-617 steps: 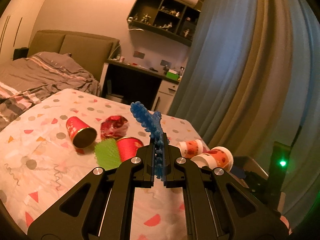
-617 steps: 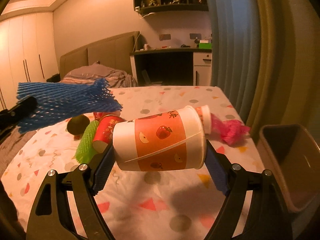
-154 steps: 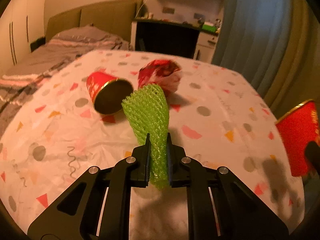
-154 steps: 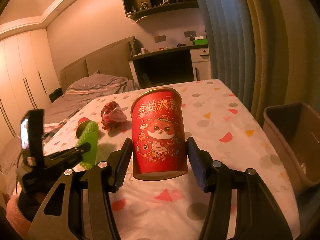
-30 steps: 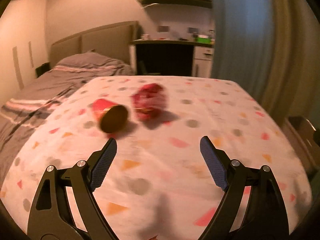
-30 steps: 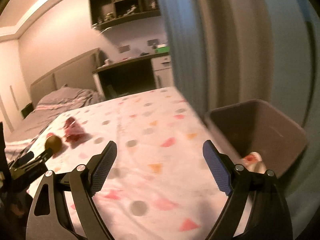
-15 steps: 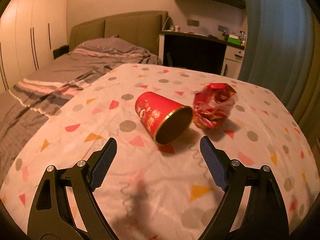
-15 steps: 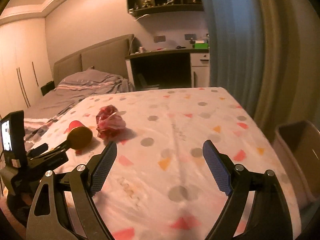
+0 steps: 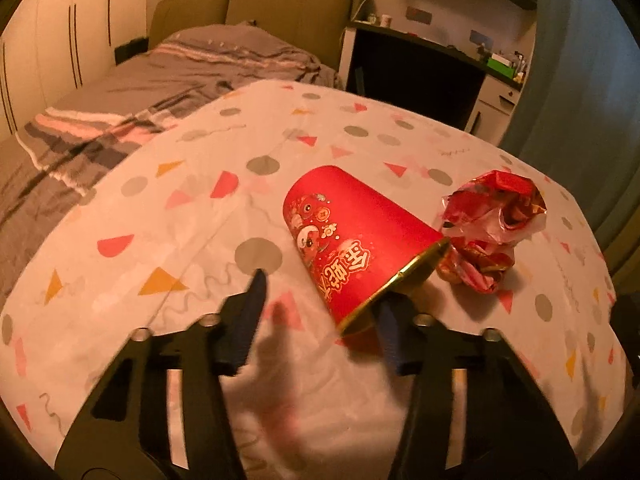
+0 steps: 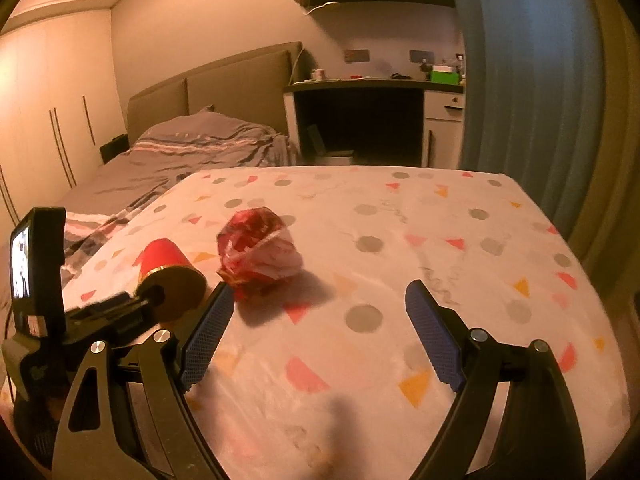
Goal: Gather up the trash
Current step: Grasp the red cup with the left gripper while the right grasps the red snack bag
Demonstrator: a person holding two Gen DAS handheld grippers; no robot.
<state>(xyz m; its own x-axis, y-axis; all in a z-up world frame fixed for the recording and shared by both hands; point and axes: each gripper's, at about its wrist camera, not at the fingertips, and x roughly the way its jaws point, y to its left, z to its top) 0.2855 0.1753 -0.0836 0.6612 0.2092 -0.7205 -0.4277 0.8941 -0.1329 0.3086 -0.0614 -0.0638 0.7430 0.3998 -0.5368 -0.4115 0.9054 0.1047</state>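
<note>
Trash left on the tabletop (image 10: 460, 240) is a red cup (image 9: 360, 236) lying on its side and a crumpled wrapper (image 9: 492, 228) touching its rim. Left tongs (image 9: 320, 312) are closing around the cup's gold rim, one finger seemingly inside the mouth, nothing pinched yet. Right tongs (image 10: 316, 332) gape wide, empty, near the wrapper. Risk, I judge: the cup rolls away or its thin wall crumples.

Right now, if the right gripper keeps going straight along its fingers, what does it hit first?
Probably bare tablecloth. The right gripper is open with nothing between its fingers; the crumpled red wrapper lies just left of that line, by its left fingertip, so a slight drift could clip it.
</note>
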